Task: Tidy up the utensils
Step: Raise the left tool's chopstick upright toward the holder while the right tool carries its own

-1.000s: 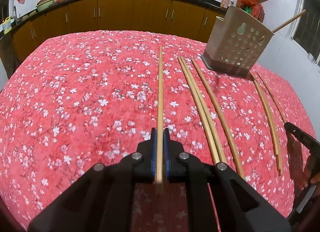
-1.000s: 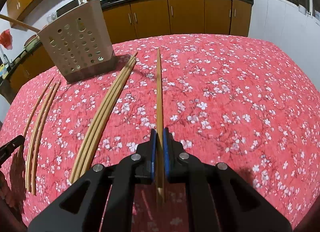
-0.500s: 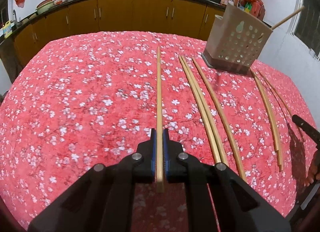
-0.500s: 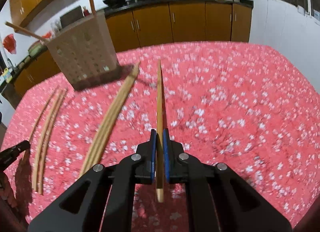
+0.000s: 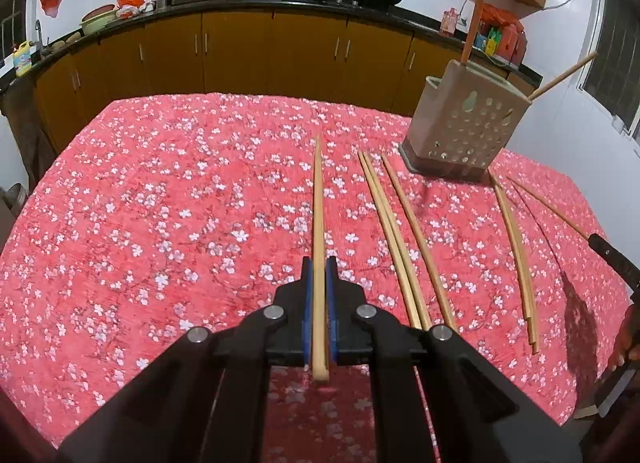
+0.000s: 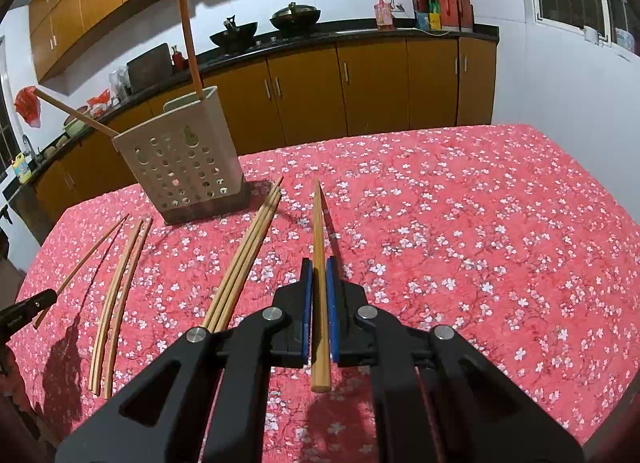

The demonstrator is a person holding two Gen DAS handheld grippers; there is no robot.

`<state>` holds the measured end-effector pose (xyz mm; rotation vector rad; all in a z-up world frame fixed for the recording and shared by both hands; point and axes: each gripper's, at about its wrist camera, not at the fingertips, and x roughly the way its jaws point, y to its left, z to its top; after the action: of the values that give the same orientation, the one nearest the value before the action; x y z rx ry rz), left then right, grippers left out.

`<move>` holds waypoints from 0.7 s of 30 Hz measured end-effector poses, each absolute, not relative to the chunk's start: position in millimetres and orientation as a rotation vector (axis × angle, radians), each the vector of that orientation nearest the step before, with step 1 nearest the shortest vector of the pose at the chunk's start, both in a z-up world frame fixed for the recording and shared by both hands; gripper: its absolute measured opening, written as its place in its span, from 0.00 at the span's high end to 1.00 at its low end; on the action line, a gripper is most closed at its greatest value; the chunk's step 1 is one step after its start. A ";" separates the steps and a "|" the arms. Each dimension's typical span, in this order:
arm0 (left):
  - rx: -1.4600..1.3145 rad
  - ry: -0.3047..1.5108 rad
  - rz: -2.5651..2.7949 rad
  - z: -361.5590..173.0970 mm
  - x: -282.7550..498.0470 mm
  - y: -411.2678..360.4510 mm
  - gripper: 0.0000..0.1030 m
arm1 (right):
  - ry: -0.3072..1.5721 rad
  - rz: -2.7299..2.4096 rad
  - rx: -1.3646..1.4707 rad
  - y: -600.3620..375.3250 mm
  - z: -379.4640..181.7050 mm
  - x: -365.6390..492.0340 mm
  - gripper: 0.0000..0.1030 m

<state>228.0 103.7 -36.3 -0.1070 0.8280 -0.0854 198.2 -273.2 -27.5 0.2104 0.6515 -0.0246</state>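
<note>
My left gripper [image 5: 319, 279] is shut on a wooden chopstick [image 5: 318, 215] that points forward above the red floral tablecloth. My right gripper [image 6: 319, 279] is shut on another chopstick [image 6: 319, 239], lifted above the cloth. A beige perforated utensil holder [image 5: 466, 131] stands at the far right in the left view and far left in the right wrist view [image 6: 182, 167], with two chopsticks standing in it. Several loose chopsticks [image 5: 396, 231] lie on the cloth in front of it, and they show in the right wrist view [image 6: 244, 259] too.
The red floral tablecloth [image 5: 160, 203] covers the table. More loose chopsticks [image 6: 120, 287] lie at the left in the right view. The right gripper's tip [image 5: 612, 259] shows at the left view's right edge. Brown kitchen cabinets [image 6: 360, 83] and a counter stand behind.
Both grippers have risen with their chopsticks; the table and holder look farther away. The right view tilted upward and shows more of the kitchen.
</note>
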 end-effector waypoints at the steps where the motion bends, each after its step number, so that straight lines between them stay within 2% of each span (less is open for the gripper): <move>1: -0.110 0.814 -0.085 -31.2 226.2 105.1 0.93 | 0.635 -0.026 0.210 -273.9 -23.3 196.7 0.92; 11: -0.152 0.613 -0.095 36.1 210.8 112.9 0.93 | 0.434 -0.026 0.214 -279.1 28.7 180.0 0.93; 21: -0.151 0.493 -0.095 73.5 204.2 113.3 0.93 | 0.387 -0.018 0.212 -277.3 42.4 179.7 0.93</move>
<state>204.2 113.3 73.5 -0.1515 0.4935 -0.0949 179.7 -277.3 42.4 0.2118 0.3873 -0.0177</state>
